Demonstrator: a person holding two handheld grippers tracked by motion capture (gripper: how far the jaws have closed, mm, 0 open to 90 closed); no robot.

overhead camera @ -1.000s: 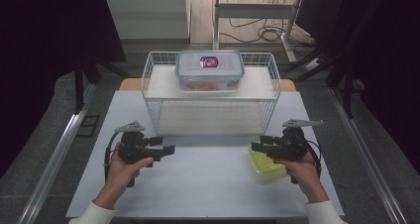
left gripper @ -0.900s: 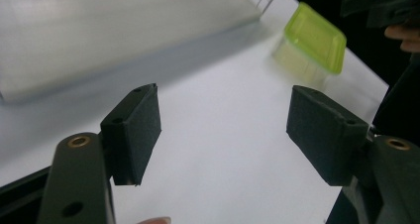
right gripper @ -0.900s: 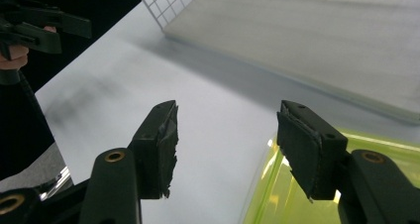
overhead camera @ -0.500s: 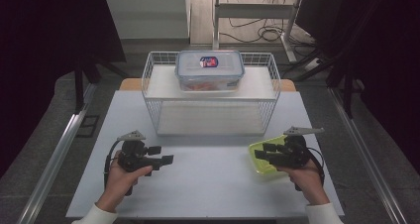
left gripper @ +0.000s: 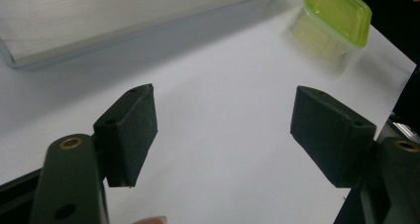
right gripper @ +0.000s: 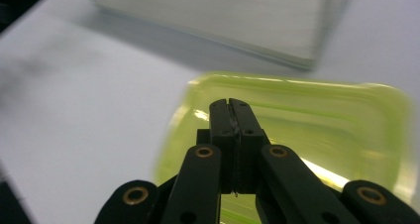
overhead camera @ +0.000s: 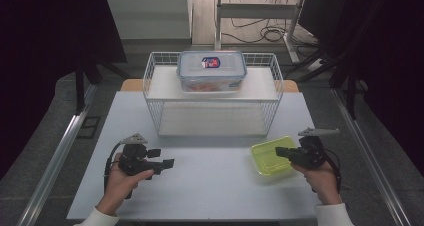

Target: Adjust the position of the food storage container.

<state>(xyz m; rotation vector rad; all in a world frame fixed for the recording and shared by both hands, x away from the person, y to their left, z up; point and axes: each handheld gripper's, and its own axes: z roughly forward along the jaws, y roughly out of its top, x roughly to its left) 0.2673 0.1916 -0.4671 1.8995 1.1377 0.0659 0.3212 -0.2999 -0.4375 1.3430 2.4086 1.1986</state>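
Observation:
A yellow-green lidded container (overhead camera: pixel 266 162) sits on the white table at the right front, also seen as the container (left gripper: pixel 337 16) in the left gripper view. My right gripper (overhead camera: pixel 278 150) hovers over its lid (right gripper: pixel 322 125). Its jaws have just been closing, and in the right gripper view the right gripper (right gripper: pixel 230 105) has its pads pressed together with nothing between them. My left gripper (overhead camera: pixel 169 162) is at the left front above bare table; in the left gripper view it (left gripper: pixel 223 92) stands wide open and holds nothing.
A white wire basket (overhead camera: pixel 150 86) stands upside down at the middle back of the table (overhead camera: pixel 210 191). On top of it rests a clear box with a blue-rimmed lid (overhead camera: pixel 211 68). Dark floor and metal rails flank the table.
The right gripper's jaws have gone from open to shut, and it has sunk slightly toward the green container's lid. The left hand has hardly moved.

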